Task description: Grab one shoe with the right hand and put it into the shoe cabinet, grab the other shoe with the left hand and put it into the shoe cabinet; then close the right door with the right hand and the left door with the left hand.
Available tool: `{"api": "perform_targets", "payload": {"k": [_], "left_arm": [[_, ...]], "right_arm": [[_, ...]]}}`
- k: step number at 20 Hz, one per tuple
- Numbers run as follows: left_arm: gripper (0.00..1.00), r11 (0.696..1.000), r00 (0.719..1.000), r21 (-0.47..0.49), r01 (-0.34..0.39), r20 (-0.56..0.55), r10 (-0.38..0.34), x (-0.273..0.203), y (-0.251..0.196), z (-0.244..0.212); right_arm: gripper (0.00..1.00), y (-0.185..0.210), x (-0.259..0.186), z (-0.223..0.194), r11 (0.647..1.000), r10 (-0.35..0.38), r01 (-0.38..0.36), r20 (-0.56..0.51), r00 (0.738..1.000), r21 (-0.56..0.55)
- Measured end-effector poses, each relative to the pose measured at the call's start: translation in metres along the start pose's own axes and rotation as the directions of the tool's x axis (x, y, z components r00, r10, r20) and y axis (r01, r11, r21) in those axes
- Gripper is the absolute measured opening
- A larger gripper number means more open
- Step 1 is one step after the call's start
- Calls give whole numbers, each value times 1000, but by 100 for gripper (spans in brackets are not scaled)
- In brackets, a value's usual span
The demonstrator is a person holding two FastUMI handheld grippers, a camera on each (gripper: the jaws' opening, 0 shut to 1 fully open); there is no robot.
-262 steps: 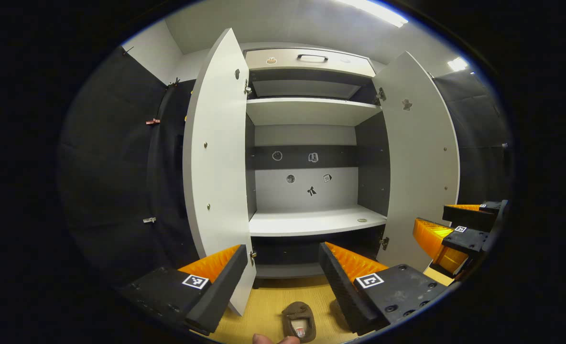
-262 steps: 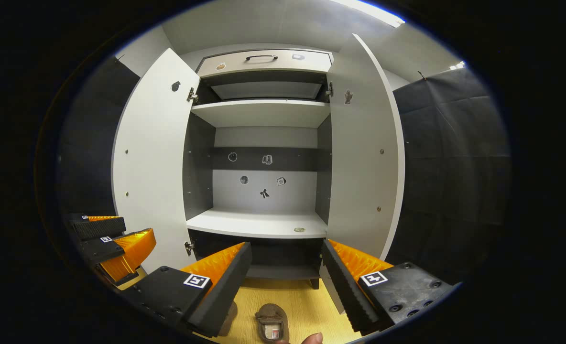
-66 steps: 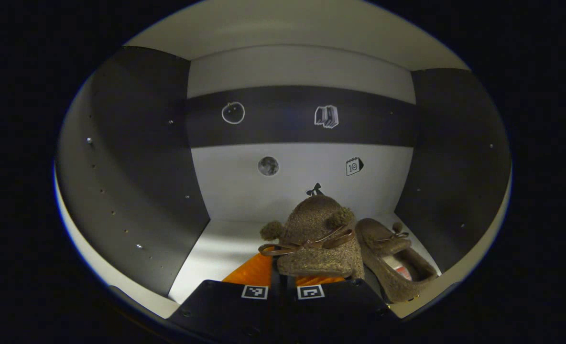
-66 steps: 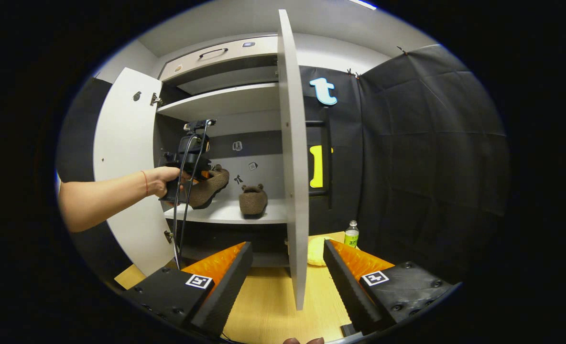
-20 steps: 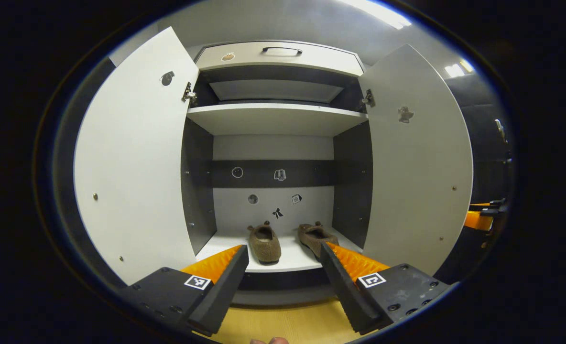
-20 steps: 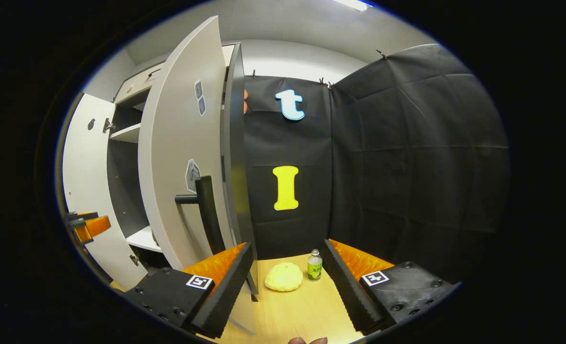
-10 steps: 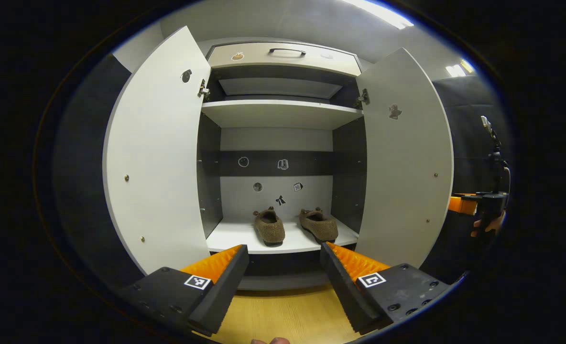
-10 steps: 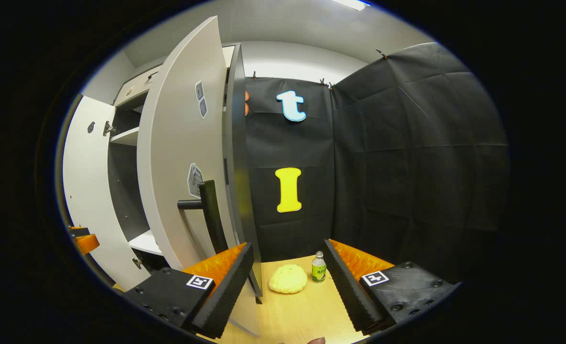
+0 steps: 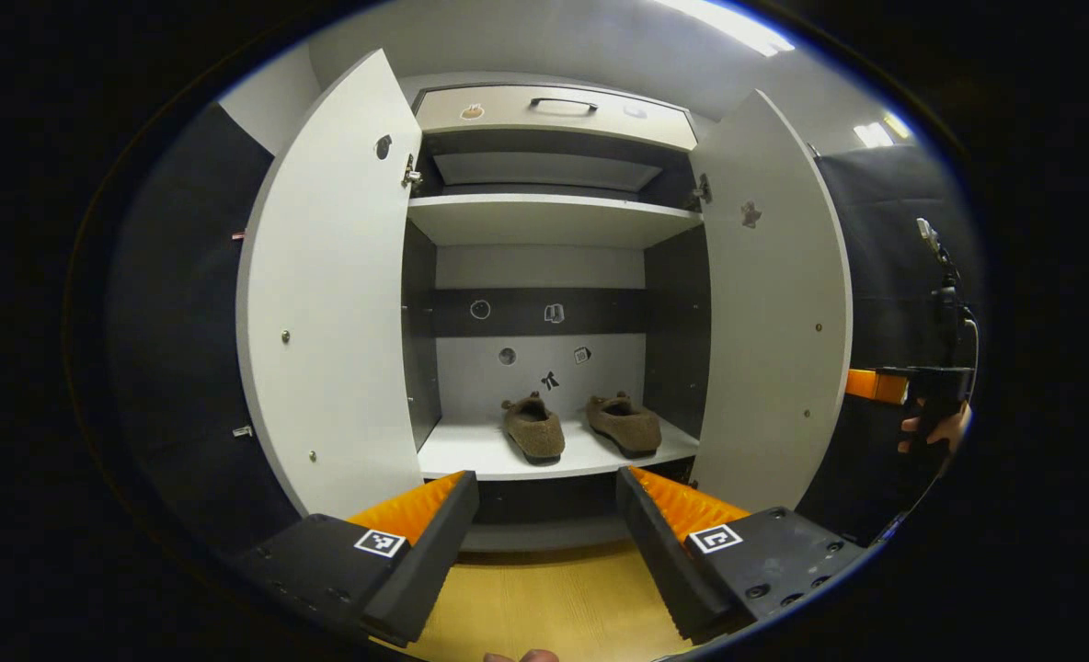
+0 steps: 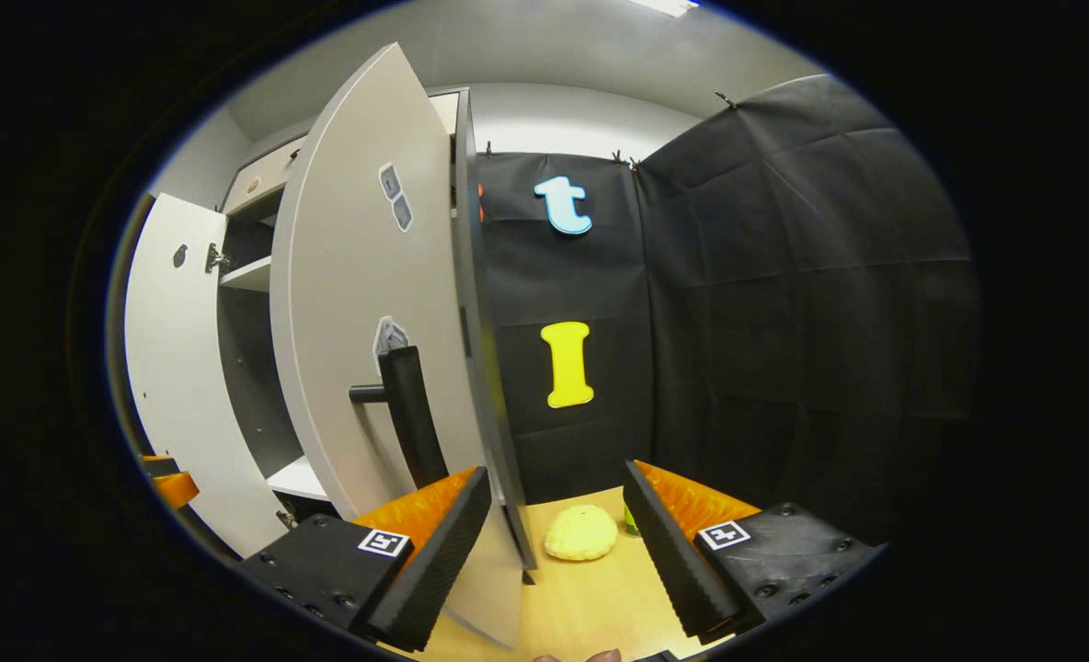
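Two brown shoes sit side by side on the lower shelf of the shoe cabinet point(image 9: 554, 101) in the left gripper view: the left shoe point(image 9: 533, 428) and the right shoe point(image 9: 624, 425), both fuzzy and soft-looking, low slipper shapes with their open heels toward the camera. The shelf point(image 9: 471, 452) is a smooth pale board, and the cabinet's back panel is pale with a dark band carrying small stickers. Both doors stand open: the left door point(image 9: 328, 294) and the right door point(image 9: 774, 313) are flat, matte, light-grey panels with small metal fittings. A drawer front with a dark curved handle runs along the top. The floor point(image 9: 554, 602) is light wood grain.

At the near edge, the left gripper point(image 9: 544, 524) has its two ridged, wedge-shaped fingers spread wide, with nothing between them and touching nothing. At the far right of this view, a hand point(image 9: 935, 430) holds the other gripper beside the outer face of the right door.

From the right gripper view, the right gripper point(image 10: 554, 542) is likewise wide open and empty, its left finger just in front of the right door's point(image 10: 370, 303) lower outer face, near the dark bar handle point(image 10: 411, 418); contact cannot be told. A rounded, lumpy yellow object point(image 10: 581, 533) lies on the wooden floor between the fingers, farther off.
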State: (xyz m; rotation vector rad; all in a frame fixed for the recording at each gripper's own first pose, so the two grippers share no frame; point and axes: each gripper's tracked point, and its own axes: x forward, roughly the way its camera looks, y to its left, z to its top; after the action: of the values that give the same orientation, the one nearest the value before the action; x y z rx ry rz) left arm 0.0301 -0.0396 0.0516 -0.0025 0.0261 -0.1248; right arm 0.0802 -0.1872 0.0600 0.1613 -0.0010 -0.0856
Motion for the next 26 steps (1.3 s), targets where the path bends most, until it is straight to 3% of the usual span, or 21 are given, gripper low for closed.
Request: {"api": "perform_targets", "payload": {"k": [9,14,19,26], "left_arm": [[96,999,999,-1,-44,-2,44,-25,46,-4],[96,997,997,-5,-74,-9,74,-38,68,-8],[96,992,992,-25,-121,-29,120,-51,105,-12],[96,970,970,-1,-245,6,245,-66,187,2]], "right_arm": [[98,100,11,-17,994,102,-102,-4,995,-33],[98,159,4,-34,973,218,-221,-51,975,-65],[98,196,-14,-51,958,277,-281,-77,958,-52],[98,222,-27,-77,949,305,-312,-131,943,-39]]}}
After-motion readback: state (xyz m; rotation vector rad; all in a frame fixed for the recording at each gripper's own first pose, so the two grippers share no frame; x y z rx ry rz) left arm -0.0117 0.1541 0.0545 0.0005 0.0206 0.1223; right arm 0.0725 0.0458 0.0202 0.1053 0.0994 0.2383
